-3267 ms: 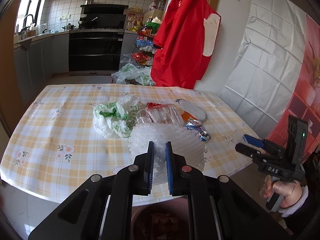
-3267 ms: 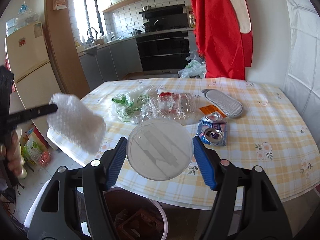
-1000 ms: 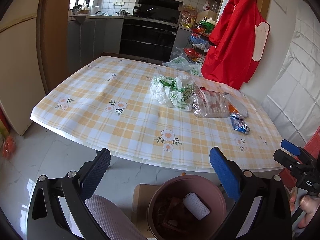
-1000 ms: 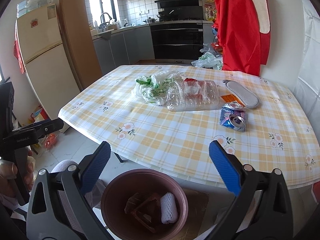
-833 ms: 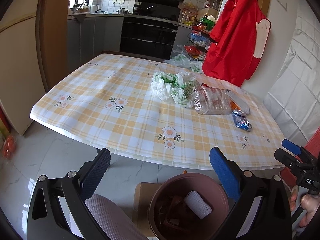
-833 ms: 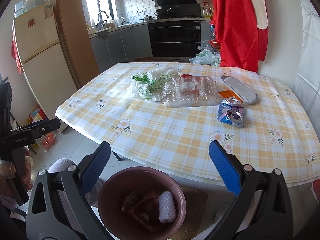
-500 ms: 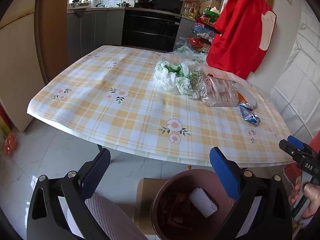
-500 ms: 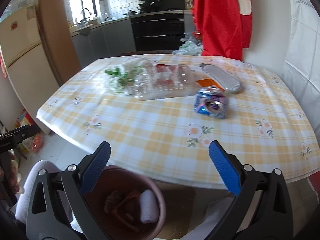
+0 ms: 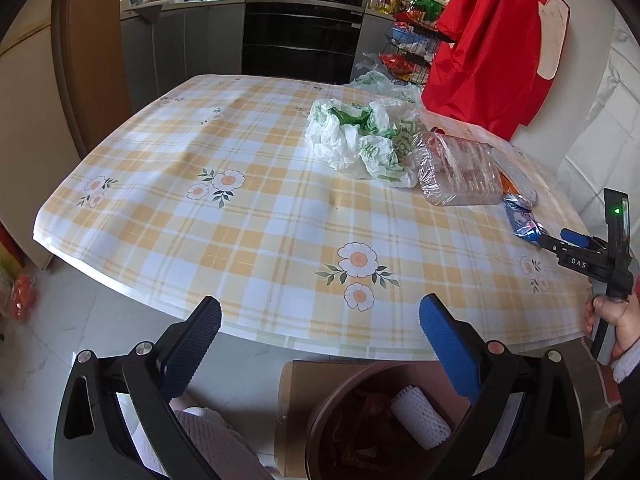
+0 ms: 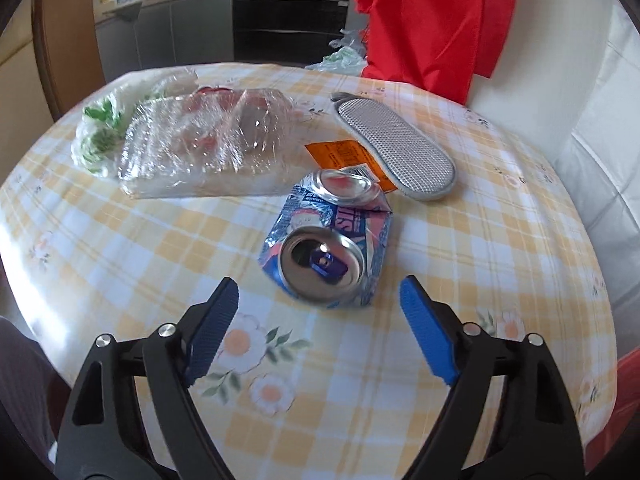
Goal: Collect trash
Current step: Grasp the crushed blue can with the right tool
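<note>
both grippers stand spread with nothing between their pads. right gripper (image 10: 319, 295) has just been narrowing its jaws, yet they are apart over the checked tablecloth (image 10: 460, 248), and the crushed drink can (image 10: 326, 238) lies just beyond the tips, not touched by either pad. the can rests on its side in a folded heap; its long axis runs away from the camera, slightly to the right, with the opened mouth end facing back toward the gripper and the dented bottom end at the far side. the print on its blue and pink wall is too crumpled to read. just behind it lie an orange label (image 10: 340, 154) and a grey mesh insole (image 10: 394, 150), whose near end overlaps the label. left of those sits a clear plastic food tray (image 10: 204, 140), its contents a red blur, and beyond it a white and green plastic bag (image 10: 100, 132), smeared at the frame edge.

left gripper (image 9: 320, 322) hangs off the near edge of the table, above a brown bin (image 9: 340, 392) on the floor that is partly covered by the right-hand finger; a white foam net sleeve (image 9: 420, 416) shows inside it, the rest is dark. a hand (image 9: 612, 320) at the right border grips the other tool's handle. a red garment (image 9: 492, 40) hangs at the far wall.
</note>
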`<state>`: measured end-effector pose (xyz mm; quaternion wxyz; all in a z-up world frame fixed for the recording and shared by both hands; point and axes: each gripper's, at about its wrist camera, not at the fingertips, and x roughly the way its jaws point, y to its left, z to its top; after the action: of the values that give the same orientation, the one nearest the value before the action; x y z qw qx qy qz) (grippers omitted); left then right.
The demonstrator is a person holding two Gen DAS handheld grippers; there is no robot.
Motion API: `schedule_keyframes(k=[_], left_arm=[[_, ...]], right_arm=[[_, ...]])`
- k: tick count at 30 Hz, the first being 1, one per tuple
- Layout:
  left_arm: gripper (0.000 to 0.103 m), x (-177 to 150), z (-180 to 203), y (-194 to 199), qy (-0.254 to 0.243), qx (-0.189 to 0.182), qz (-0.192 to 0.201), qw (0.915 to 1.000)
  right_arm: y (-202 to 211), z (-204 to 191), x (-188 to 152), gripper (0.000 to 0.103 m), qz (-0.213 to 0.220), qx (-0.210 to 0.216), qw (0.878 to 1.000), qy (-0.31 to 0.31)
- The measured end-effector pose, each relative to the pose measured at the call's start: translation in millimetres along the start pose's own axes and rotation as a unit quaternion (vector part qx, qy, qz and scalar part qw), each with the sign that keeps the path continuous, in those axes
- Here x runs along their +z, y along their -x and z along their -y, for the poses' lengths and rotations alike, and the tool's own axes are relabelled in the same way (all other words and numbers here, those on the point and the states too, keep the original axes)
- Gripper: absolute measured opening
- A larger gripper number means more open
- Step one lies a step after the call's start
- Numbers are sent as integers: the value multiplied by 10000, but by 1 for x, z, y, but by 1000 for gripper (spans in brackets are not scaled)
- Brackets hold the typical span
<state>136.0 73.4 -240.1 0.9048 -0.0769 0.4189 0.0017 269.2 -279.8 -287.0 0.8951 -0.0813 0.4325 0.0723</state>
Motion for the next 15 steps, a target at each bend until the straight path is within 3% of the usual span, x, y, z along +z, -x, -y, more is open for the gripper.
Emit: schedule_keyframes(k=[10, 15], left_arm=[[97, 6, 9, -25, -57, -58, -179, 9998], [97, 7, 11, -30, -57, -60, -211, 9997]], right_arm=[[-34, 1, 14, 75, -296, 201, 9973, 640], [-39, -5, 15, 64, -413, 318, 9942, 937]])
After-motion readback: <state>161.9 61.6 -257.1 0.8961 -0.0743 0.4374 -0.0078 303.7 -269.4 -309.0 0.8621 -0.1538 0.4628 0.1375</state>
